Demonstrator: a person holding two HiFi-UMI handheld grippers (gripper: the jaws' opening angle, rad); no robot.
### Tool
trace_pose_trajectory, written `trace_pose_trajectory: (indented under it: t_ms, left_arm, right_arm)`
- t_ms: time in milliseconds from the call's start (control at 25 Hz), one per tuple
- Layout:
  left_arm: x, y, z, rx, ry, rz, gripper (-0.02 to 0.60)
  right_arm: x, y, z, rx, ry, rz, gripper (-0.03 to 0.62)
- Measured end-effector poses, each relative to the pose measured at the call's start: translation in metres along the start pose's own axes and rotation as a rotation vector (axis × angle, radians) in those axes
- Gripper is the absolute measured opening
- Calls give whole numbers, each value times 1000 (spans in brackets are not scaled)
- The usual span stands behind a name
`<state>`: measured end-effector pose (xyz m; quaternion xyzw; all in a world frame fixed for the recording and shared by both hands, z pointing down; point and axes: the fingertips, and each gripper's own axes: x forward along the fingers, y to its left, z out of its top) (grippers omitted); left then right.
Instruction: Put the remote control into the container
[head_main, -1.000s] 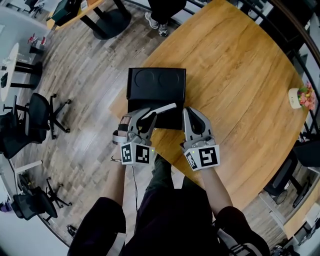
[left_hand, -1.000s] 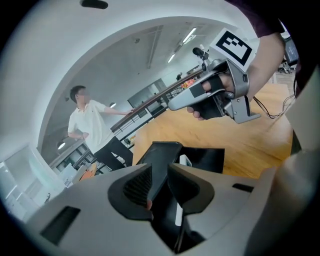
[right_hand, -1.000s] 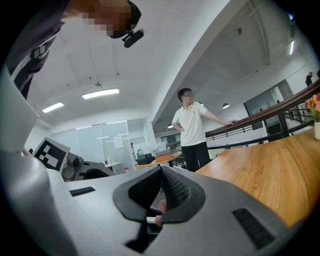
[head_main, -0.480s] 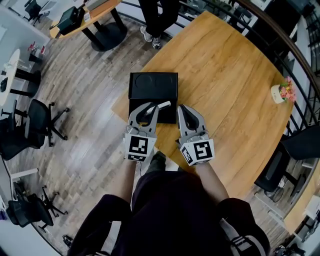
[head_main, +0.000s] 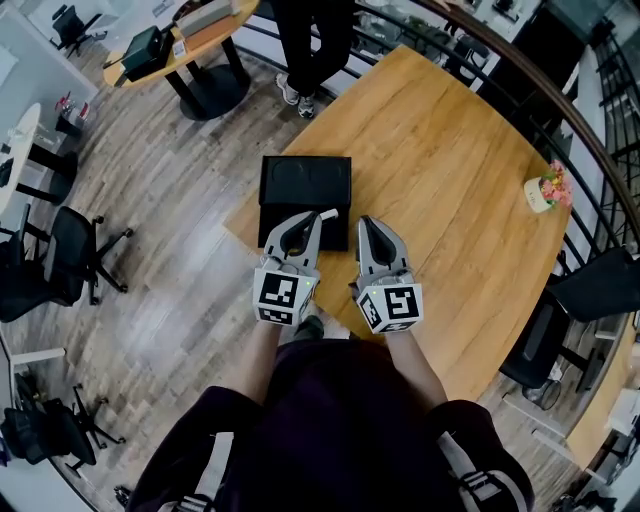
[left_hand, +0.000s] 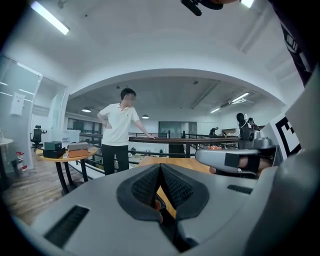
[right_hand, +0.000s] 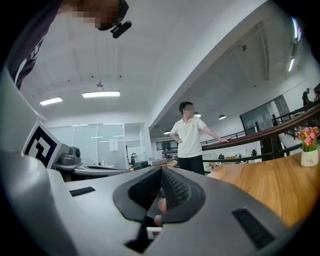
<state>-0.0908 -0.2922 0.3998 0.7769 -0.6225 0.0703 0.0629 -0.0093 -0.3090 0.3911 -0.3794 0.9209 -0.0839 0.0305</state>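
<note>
A black rectangular container (head_main: 305, 180) sits at the near left corner of the wooden table (head_main: 450, 150). My left gripper (head_main: 305, 225) hovers over the container's near edge, shut on one end of a white remote control (head_main: 325, 214). The remote juts up and to the right above the container. In the left gripper view the jaws (left_hand: 160, 167) are pressed together, and a grey-white bar (left_hand: 225, 159), probably the remote, shows to their right. My right gripper (head_main: 367, 226) hangs beside the container's near right corner. Its jaws (right_hand: 161, 172) are shut with nothing held.
A small pot of flowers (head_main: 543, 190) stands near the table's far right edge. A person (head_main: 315, 50) stands beyond the far side of the table. Office chairs (head_main: 60, 260) and a round side table (head_main: 190, 30) stand on the floor at left. A railing runs behind the table.
The head view has pulled back, so everything looks smaller. My left gripper has straightened from its rightward lean and still holds the remote. Both grippers stay at the container's near edge.
</note>
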Motion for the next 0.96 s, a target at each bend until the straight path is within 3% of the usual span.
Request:
trace_pose_trajectory:
  t_ms: [960]
  left_arm:
    - [-20, 12, 5, 17, -21, 35, 12]
  right_arm:
    - [5, 23, -3, -7, 5, 52, 18]
